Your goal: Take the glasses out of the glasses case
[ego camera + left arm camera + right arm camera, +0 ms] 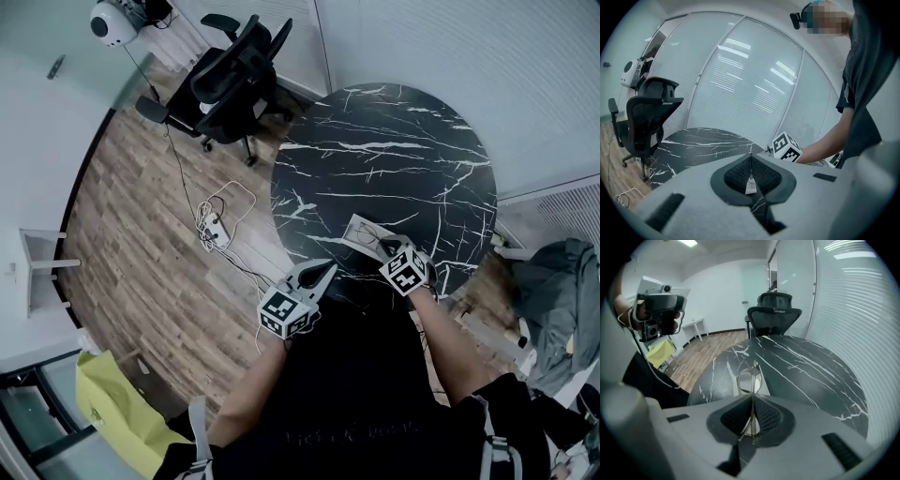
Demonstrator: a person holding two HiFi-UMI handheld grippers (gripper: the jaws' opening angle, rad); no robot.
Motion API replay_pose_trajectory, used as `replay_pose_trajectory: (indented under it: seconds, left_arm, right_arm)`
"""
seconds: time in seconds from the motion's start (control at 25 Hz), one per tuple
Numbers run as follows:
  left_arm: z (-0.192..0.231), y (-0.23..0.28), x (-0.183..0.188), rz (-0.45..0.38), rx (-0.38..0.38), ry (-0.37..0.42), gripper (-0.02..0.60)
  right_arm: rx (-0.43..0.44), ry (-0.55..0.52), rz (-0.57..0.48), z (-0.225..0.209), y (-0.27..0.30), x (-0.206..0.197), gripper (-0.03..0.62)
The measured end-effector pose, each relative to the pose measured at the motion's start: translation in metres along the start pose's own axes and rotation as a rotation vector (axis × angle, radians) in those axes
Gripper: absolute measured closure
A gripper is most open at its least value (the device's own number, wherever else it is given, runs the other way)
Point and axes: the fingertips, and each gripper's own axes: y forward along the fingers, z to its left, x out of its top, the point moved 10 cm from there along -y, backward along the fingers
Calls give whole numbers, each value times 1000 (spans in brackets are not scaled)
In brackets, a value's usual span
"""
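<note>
1 pair of glasses [749, 378], clamped in your right tongs [752, 399] over the case [356, 232] on the desk [394, 159], likely mid lift-out; your left tongs [751, 159] are together, empty; next, raise the glasses clear and set them down.

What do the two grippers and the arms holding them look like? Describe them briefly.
Both the left gripper and the right gripper are light grey, with pointed jaws lined by black ribbed pads. Each carries a cube of black-and-white square markers. The person wears a black short-sleeved top, and the forearms are bare.
</note>
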Motion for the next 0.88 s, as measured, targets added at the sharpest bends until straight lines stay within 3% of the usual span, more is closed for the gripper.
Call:
replay_pose_trajectory:
  seconds: [0.88]
  left_arm:
    - [-1, 14, 11, -12, -37, 22, 563]
  right_arm:
    - [39, 381, -351, -5, -65, -12, 559]
